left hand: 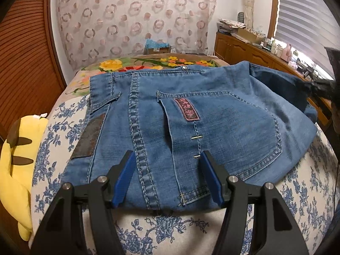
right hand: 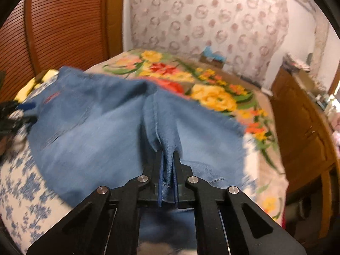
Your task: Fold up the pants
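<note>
Right wrist view shows, low in the frame, the right tool point(right hand: 168, 161) pinched on a denim fold of the pants point(right hand: 89, 127), which should be carried smoothly over them toward the wide-open left tool point(left hand: 167, 159) resting on the bed point(left hand: 63, 114).

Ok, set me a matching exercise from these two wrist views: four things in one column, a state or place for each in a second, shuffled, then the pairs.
Things
1. left gripper
2. right gripper
3. yellow plush toy
4. blue denim pants

States or places
A. shut on a fold of denim
B. spread on the floral bed cover, back pocket facing up
C. open, blue pads either side of the near denim edge
D. at the left edge of the bed

Pairs: 1-C, 2-A, 3-D, 4-B
</note>
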### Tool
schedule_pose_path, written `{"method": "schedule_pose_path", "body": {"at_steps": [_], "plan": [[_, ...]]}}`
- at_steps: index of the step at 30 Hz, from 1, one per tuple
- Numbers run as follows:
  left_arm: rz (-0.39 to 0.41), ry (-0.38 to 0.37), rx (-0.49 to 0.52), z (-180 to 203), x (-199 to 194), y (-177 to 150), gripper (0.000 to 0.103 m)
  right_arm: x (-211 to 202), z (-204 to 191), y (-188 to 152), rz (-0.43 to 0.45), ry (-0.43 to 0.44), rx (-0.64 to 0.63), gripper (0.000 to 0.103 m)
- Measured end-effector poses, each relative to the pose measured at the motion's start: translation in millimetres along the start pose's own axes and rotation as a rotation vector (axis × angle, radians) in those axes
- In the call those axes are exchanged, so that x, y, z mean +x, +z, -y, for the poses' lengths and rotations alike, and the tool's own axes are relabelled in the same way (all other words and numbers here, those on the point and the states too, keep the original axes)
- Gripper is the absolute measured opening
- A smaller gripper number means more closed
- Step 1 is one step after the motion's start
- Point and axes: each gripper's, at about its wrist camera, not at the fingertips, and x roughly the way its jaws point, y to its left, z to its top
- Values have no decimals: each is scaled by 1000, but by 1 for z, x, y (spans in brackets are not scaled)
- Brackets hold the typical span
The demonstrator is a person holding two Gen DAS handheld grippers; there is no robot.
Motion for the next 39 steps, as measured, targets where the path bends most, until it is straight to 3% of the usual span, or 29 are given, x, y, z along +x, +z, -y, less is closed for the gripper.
{"method": "schedule_pose_path", "body": {"at_steps": [12,20,27,28,30,32,39], "plan": [[-1,-7,-6,-1,0,0,62,34,48,44,4,-168,-15,5],[-4,2,2,-3,1,0,62,62,67,56,4,-264,15,1],[-3,3,3,-2,0,0,62,45,76,37,7,-188,111,2],[-3,2,2,-3,0,0,62,42,74,34,0,-188,111,5],[0,-2,-1,-2,0,0,62,33,69,18,-14,-164,120,30],[4,-6,-4,-2,-1,1,62,22,65,-1,-29,-137,139,44],[24,12,-20,-4,-12,0,62,-10,67,-66,-93,-90,256,50]]}}
